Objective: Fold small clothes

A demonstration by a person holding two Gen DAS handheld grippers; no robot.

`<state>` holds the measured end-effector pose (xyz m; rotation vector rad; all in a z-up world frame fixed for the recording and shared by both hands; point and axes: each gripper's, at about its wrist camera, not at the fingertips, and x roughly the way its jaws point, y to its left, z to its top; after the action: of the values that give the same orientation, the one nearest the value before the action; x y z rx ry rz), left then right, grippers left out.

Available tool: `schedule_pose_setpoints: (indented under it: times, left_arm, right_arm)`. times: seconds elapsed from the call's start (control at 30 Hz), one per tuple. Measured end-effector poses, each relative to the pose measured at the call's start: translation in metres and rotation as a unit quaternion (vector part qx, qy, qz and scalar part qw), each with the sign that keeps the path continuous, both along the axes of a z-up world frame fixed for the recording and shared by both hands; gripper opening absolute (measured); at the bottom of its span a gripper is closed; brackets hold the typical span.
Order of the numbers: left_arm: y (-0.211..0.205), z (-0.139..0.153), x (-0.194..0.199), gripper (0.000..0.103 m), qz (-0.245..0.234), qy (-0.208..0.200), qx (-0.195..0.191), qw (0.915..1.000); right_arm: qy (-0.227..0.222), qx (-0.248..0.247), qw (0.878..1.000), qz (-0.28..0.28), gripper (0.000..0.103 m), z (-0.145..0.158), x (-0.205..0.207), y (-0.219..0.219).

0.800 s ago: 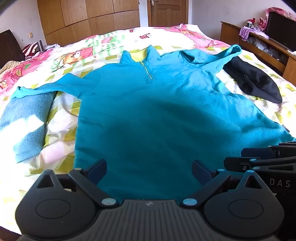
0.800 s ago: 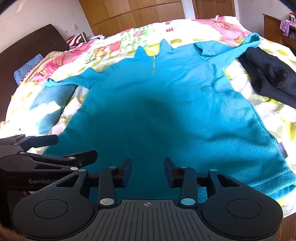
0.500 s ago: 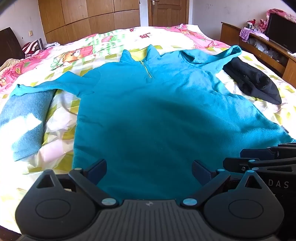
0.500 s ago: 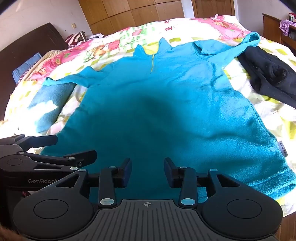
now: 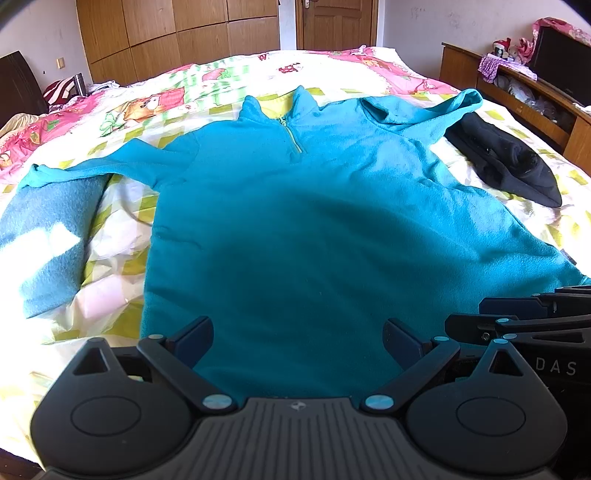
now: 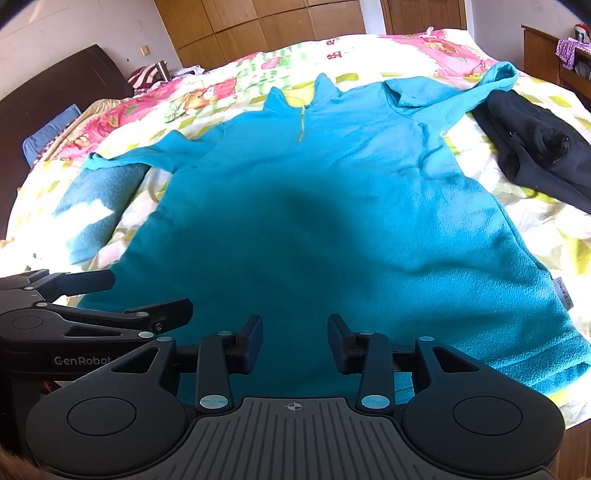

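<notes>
1. Since the earlier frames both views have slid a little: the fleece (image 5: 295,229) sits slightly lower and more centred in each, so the hands have crept toward it. Nothing on the bed has shifted, and neither tool has changed its spread.
2. The left tool (image 5: 297,341) is released, jaws spread as wide as they go, hanging over the hem with nothing between the pads.
3. The right tool (image 6: 294,343) is also released, at a narrower gap, and it grips nothing; the hem lies below it, not between the pads.
4. The 2 tools are side by side at the near edge of the bed. Each shows in the other's view.
5. My reading: no fold has begun. The hands look to be lining up on the hem, so the first pinch is likely next.
6. The fleece lies flat, front up, hem toward the cameras and collar away, with a short zip (image 5: 293,142) at the neck.
7. 1 sleeve (image 5: 48,236) runs out to the picture's left and bends back toward the hem. The other sleeve (image 6: 476,88) is doubled over near the shoulder on the picture's right.
8. A dark garment (image 6: 543,151) lies in a heap just beside that doubled sleeve.
9. The bed (image 5: 221,85) carries a cartoon-print cover in pink, green and white, brightly sunlit on the picture's left.
10. Beyond it are a wooden wardrobe (image 5: 177,33), a door (image 5: 336,22) and a low cabinet (image 5: 524,96) cluttered with small things.
</notes>
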<state>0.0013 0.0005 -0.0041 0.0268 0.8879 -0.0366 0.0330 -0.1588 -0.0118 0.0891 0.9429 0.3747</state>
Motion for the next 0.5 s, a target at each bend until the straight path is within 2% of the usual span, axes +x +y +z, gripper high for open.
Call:
schedule_pose_setpoints:
  times: [0.5]
  left_arm:
    - [0.0007,-0.0004,0.0006,0.103,0.000,-0.001,-0.001,1.0000]
  right_arm:
    - [0.004,-0.002,1.000,0.002,0.038,-0.0010,0.0013,0.0001]
